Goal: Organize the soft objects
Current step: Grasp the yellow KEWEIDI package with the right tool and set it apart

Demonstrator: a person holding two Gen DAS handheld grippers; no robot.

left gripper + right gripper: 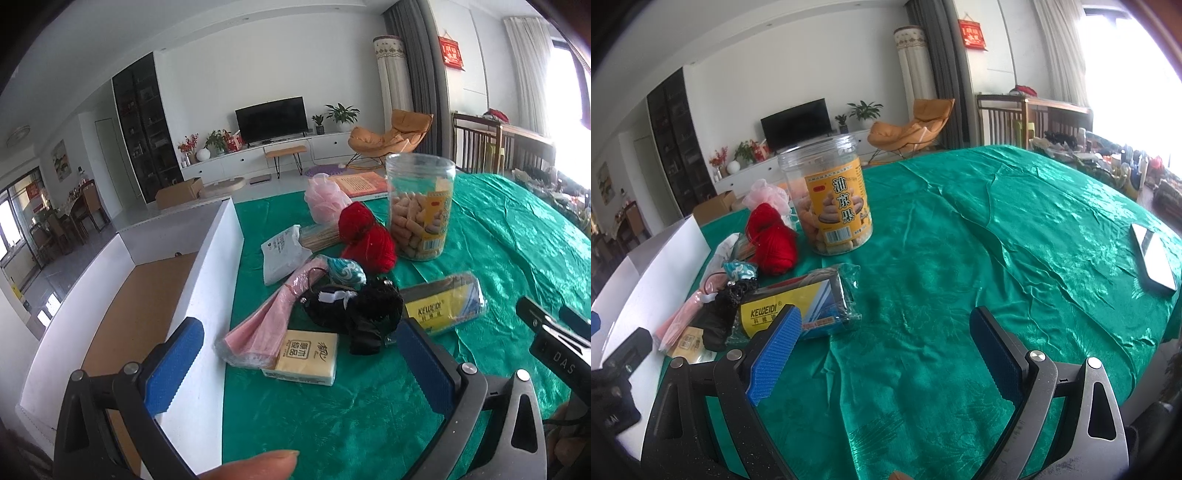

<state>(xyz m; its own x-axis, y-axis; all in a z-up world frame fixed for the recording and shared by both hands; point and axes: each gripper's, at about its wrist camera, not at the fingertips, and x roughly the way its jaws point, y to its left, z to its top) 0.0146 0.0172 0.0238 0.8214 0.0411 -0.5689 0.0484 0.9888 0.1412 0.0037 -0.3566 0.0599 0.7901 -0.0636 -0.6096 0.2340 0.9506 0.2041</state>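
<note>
1. Two tools in view, both spread wide, nothing held. Left tool (299, 363) hangs over the near end of the pile; right tool (886, 360) is over bare green cloth, clear of the items.
2. Soft items are clustered on the tabletop (1015, 229), just beside the white box (218, 258), which looks empty inside (brown floor seen).
3. Tissue pack (306, 356) sits nearest, between the left tool's pads: light, squashy, slick wrapper. Best gripped across the short sides, mid-pack.
4. Pink cloth in clear film (258, 325) touches the tissue pack: limp, slippery film; to be taken at the thick folded end.
5. Black fabric bundle (354, 310) w/ white trim: floppy, may trail or snag on neighbours.
6. Red yarn (364, 236): light, compressible, strands may unravel; grip through the ball's middle.
7. Snack jar (831, 199) is rigid, judged not part of the soft set.
8. Step judged: first pick not yet made.
</note>
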